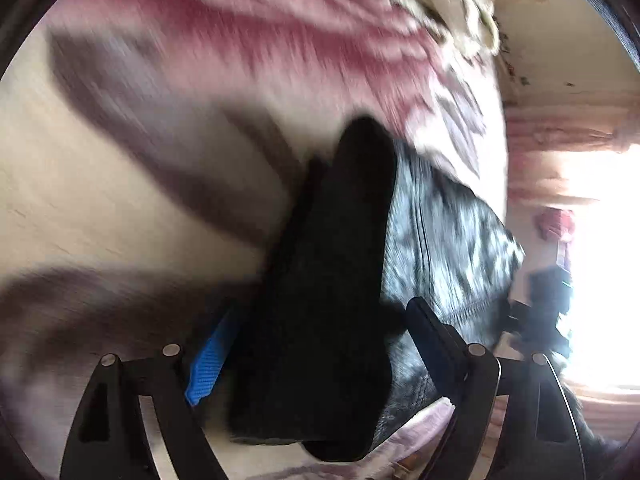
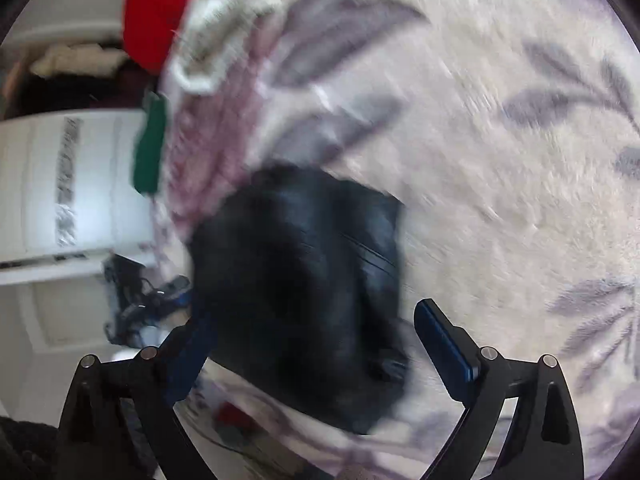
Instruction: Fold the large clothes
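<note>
Black two-finger left gripper with blue finger pads fills the lower edge of the left wrist view; its jaws stand wide. A fold of black knitted cloth rises between the jaws and hides most of the blue pad on the left finger, so contact on that side cannot be told, while the right finger stands clear of it. Beside the fold, toward the right, lies the dark glossy black garment with visible seams, spread on a cream plush blanket with grey leaf and pink patterning. A beige knitted garment lies further off at the top of this view. Both views are motion-blurred.

In the right wrist view, the black two-finger right gripper, also blue-padded, has its jaws spread wide. The dark garment lies as a bunched dark mass between and beyond the fingers, resting on the blanket; the right-hand finger is apart from it, and the left-hand finger is just beside its edge, contact uncertain. A red cloth, the cream knit and a green cloth strip lie at the far edge of the blanket. White panelled furniture stands beyond.
</note>
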### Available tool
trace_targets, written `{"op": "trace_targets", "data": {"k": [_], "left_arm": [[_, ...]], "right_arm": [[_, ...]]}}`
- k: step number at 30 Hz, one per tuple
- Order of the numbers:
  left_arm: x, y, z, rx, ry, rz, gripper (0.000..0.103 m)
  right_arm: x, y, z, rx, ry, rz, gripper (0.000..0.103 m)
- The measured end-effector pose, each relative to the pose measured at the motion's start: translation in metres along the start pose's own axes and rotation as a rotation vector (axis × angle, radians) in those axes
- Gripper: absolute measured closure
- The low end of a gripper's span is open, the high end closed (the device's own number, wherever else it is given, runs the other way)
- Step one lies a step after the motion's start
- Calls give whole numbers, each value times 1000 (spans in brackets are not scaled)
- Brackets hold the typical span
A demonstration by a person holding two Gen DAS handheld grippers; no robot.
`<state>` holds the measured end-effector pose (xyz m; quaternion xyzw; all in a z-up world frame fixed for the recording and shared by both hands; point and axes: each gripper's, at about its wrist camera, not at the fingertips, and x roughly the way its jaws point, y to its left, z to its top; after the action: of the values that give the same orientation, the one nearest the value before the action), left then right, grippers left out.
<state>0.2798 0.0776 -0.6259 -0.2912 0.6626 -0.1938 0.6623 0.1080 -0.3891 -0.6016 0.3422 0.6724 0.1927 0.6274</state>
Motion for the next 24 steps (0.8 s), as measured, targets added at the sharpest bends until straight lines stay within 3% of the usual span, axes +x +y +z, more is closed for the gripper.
{"op": "trace_targets", "data": {"k": [6,12,16,17,18,20,24], "left_arm": [[12,14,1,-62,-38,-123,13],[16,10,3,-28,-25,-125,13],[16,-5,2,20,-46,-137,14],[14,-10,2,38,-48,-137,25],[14,-12,3,42,-47,-141,37],[12,-14,6,33,-40,-162,38],[4,-17,11,21,-29,-181,38]], "right_arm": [[69,-30,12,42,191,234,0],[91,-18,17,25,216,289,0],[81,-23,7,72,159,328,28],[77,-25,3,82,146,339,35],[72,-26,-1,88,129,350,37],[63,-25,-8,79,109,351,45],[47,-19,-18,83,79,372,50]]}}
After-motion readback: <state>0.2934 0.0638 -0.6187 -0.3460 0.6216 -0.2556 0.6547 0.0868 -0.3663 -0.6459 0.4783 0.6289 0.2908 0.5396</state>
